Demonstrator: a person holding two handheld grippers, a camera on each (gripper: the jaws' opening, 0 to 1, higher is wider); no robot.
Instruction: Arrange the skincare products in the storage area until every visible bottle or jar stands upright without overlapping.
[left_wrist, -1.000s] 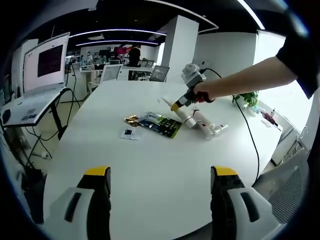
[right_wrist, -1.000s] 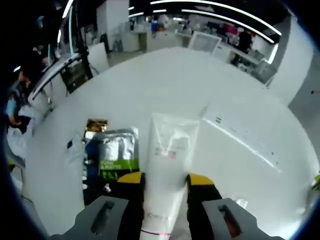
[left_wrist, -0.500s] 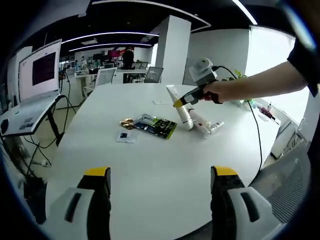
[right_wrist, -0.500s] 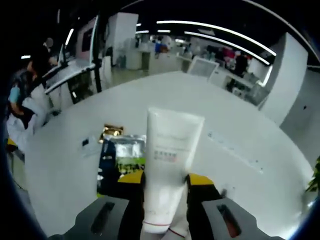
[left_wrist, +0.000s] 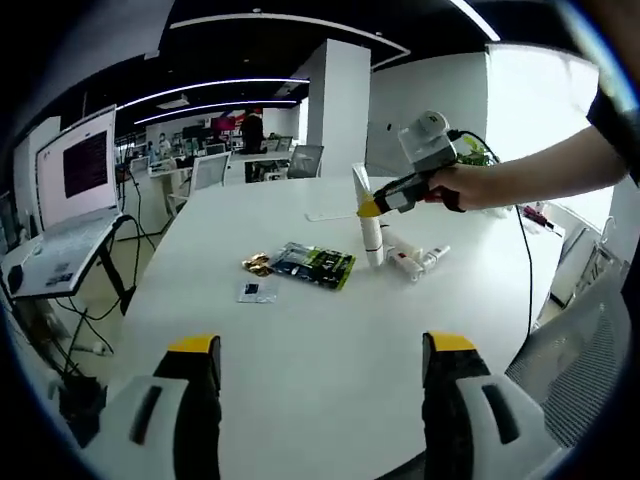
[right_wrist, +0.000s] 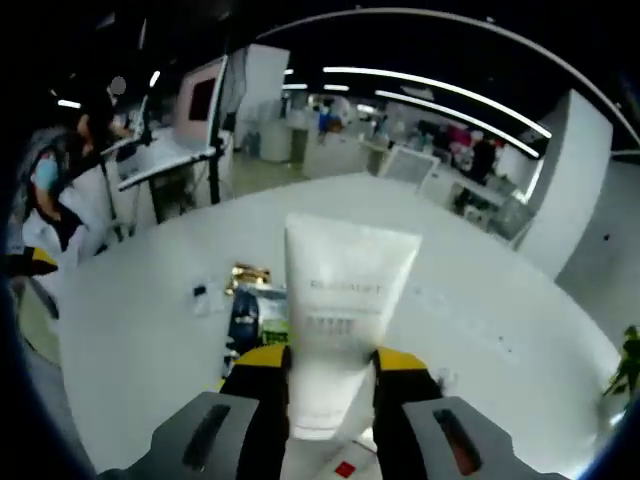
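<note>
My right gripper (right_wrist: 331, 372) is clamped on a white squeeze tube with grey print (right_wrist: 343, 318); the tube rises between the yellow-tipped jaws with its flat crimped end up, roughly upright. Left gripper view shows the same tube (left_wrist: 368, 215) standing near vertical over the round white table (left_wrist: 300, 340), with the right gripper (left_wrist: 372, 207) gripping it about mid-height from the side.

My left gripper (left_wrist: 322, 345) holds nothing, jaws spread wide, hovering at the near table edge, well apart from everything.

Just beside the tube's base: a small white bottle with a red label (left_wrist: 402, 263) and a small clear bottle (left_wrist: 434, 257), both lying flat. Further from the right gripper: a dark blue-and-green foil sachet (left_wrist: 312, 264), a gold wrapper (left_wrist: 260, 265), and a small clear packet (left_wrist: 257, 291).
</note>
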